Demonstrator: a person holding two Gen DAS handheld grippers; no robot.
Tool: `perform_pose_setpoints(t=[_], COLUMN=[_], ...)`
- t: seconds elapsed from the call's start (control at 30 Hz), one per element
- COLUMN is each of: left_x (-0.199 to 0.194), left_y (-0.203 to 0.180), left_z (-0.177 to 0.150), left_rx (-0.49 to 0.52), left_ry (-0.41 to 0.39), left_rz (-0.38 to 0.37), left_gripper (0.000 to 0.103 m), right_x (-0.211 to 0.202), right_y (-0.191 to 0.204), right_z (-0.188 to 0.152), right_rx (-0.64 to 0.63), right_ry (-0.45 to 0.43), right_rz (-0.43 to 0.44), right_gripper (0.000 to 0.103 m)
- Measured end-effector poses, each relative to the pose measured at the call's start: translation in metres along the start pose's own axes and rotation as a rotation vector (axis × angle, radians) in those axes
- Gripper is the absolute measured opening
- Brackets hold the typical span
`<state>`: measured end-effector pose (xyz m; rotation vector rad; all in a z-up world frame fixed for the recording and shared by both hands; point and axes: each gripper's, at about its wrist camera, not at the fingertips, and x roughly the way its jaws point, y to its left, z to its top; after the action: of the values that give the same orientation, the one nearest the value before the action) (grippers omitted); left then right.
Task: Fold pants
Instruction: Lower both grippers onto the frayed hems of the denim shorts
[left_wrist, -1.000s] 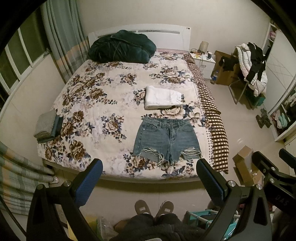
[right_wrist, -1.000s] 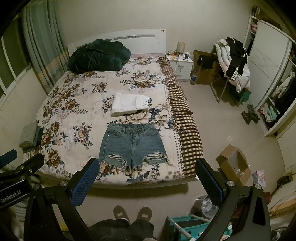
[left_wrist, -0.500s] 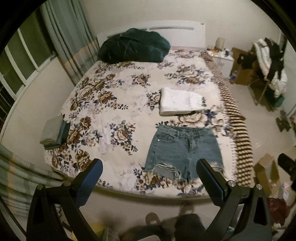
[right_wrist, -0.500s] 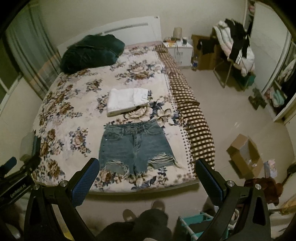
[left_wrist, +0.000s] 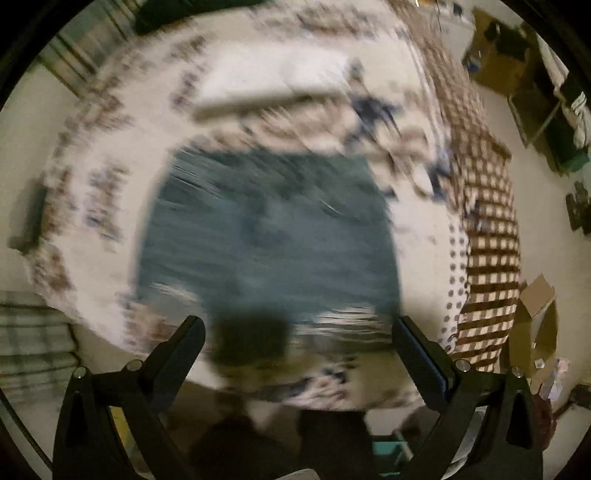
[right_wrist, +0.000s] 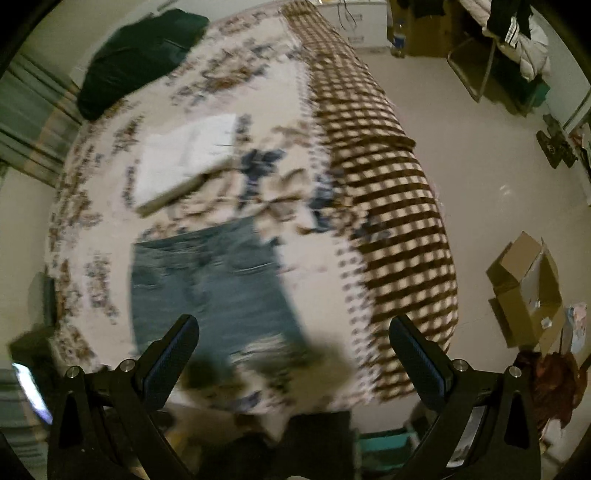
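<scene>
Left gripper (left_wrist: 297, 345): your jaws stand wide apart, nothing between them, nothing touched. Right gripper (right_wrist: 293, 345): likewise spread wide and holding nothing.

Denim shorts (left_wrist: 266, 236): lying flat on the floral bedspread (left_wrist: 110, 155) near the foot of the bed, ahead of and below both grippers. In your left view they fill the span between the fingers; in your right view they (right_wrist: 210, 288) sit left of centre, nearest your left finger (right_wrist: 170, 358). Both views are heavily motion-blurred, so the frayed hems cannot be made out clearly.

Folded white garment (right_wrist: 188, 155): on the bedspread just beyond the shorts' waistband.

Checked blanket (right_wrist: 391, 221): draped along the bed's right edge.
</scene>
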<state>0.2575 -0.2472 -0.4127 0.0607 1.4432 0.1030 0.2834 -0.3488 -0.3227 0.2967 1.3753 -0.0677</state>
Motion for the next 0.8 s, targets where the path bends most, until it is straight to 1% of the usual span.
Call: perform_pose_setpoints(t=[0.03, 0.07, 0.1, 0.13, 0.2, 0.23, 0.27, 0.3, 0.33, 0.37, 0.4, 0.43, 0.47, 0.5, 0.53, 0.6, 0.7, 0.73, 0.8], left_x=[0.033, 0.051, 0.074, 0.099, 0.135, 0.15, 0.16, 0.168, 0.167, 0.165, 0.161, 0.153, 0.145, 0.14, 0.133, 0.122, 0.108, 0.101, 0.092], left_y=[-0.023, -0.034, -0.048, -0.062, -0.081, -0.086, -0.088, -0.085, -0.08, -0.076, -0.072, -0.068, -0.066, -0.063, -0.059, -0.049, -0.034, -0.028, -0.018], left_z=[-0.003, -0.007, -0.01, -0.016, -0.024, -0.029, -0.032, -0.036, -0.037, -0.037, -0.039, -0.04, -0.041, -0.042, -0.042, -0.04, -0.037, -0.035, -0.034], left_rx=[0.0, 0.002, 0.006, 0.013, 0.029, 0.034, 0.031, 0.014, -0.017, -0.04, -0.062, -0.07, -0.067, -0.065, -0.068, -0.083, -0.099, -0.102, -0.112], left_ry=[0.034, 0.054, 0.08, 0.107, 0.139, 0.154, 0.166, 0.168, 0.153, 0.139, 0.12, 0.101, 0.082, 0.071, 0.062, 0.049, 0.028, 0.011, -0.009], left_rz=[0.003, 0.009, 0.019, 0.033, 0.07, 0.09, 0.102, 0.101, 0.066, 0.036, -0.011, -0.045, -0.043, -0.053, -0.072, -0.1, -0.128, -0.139, -0.161], left_gripper=[0.103, 0.103, 0.103, 0.103, 0.101, 0.099, 0.091, 0.087, 0.085, 0.075, 0.057, 0.049, 0.026, 0.006, 0.005, 0.003, 0.003, 0.003, 0.003], right_x=[0.021, 0.026, 0.066, 0.085, 0.121, 0.135, 0.148, 0.159, 0.178, 0.191, 0.202, 0.214, 0.223, 0.234, 0.241, 0.27, 0.311, 0.325, 0.351], right_y=[-0.014, -0.017, -0.037, -0.049, -0.071, -0.078, -0.082, -0.086, -0.091, -0.091, -0.089, -0.086, -0.079, -0.069, -0.065, -0.043, -0.017, -0.008, 0.004], right_z=[0.01, 0.011, 0.03, 0.038, 0.052, 0.056, 0.06, 0.063, 0.068, 0.072, 0.075, 0.078, 0.081, 0.085, 0.089, 0.102, 0.119, 0.124, 0.133], right_rx=[-0.004, -0.006, -0.01, -0.016, -0.037, -0.055, -0.069, -0.082, -0.104, -0.122, -0.137, -0.151, -0.161, -0.172, -0.178, -0.209, -0.235, -0.237, -0.223], right_ry=[0.009, 0.013, 0.034, 0.051, 0.069, 0.083, 0.092, 0.101, 0.123, 0.141, 0.155, 0.172, 0.188, 0.207, 0.217, 0.256, 0.308, 0.329, 0.365], right_rz=[-0.008, -0.012, -0.035, -0.028, -0.016, -0.004, 0.012, 0.031, 0.072, 0.092, 0.131, 0.159, 0.181, 0.214, 0.232, 0.283, 0.31, 0.317, 0.313], right_gripper=[0.103, 0.103, 0.103, 0.103, 0.103, 0.103, 0.103, 0.103, 0.103, 0.103, 0.103, 0.103, 0.103, 0.103, 0.103, 0.103, 0.102, 0.1, 0.091])
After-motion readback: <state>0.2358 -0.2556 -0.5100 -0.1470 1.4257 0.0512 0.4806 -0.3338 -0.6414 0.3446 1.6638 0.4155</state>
